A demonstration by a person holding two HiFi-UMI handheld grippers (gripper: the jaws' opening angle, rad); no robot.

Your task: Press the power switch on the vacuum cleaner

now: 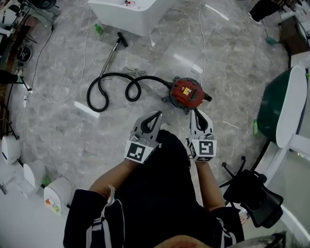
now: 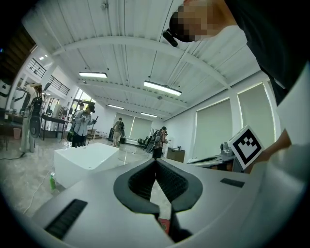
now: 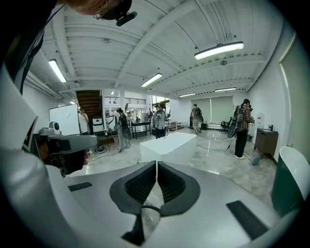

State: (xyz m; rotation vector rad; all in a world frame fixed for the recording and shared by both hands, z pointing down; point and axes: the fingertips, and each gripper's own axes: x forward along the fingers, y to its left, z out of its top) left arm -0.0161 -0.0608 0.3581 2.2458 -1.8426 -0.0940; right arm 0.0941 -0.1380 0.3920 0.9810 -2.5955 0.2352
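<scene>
A red canister vacuum cleaner [image 1: 187, 93] with a yellow patch on its top stands on the marble floor, its black hose [image 1: 116, 87] coiled to the left and ending in a metal wand [image 1: 110, 57]. Both grippers are held at waist height, short of the vacuum and well above the floor. My left gripper [image 1: 158, 115] points toward the vacuum with its jaws shut and empty [image 2: 156, 162]. My right gripper [image 1: 196, 112] is just below the vacuum in the head view, also shut and empty [image 3: 156, 164]. A sliver of red vacuum [image 2: 164, 225] shows under the left jaws.
A white block table [image 1: 128, 13] stands beyond the vacuum, also seen as the white block [image 3: 167, 145]. A green and white rounded piece [image 1: 286, 104] is at the right, a black office chair [image 1: 252, 193] at lower right, white bins [image 1: 58, 193] at lower left. Cables [image 1: 58, 94] run across the floor. Several people stand far off.
</scene>
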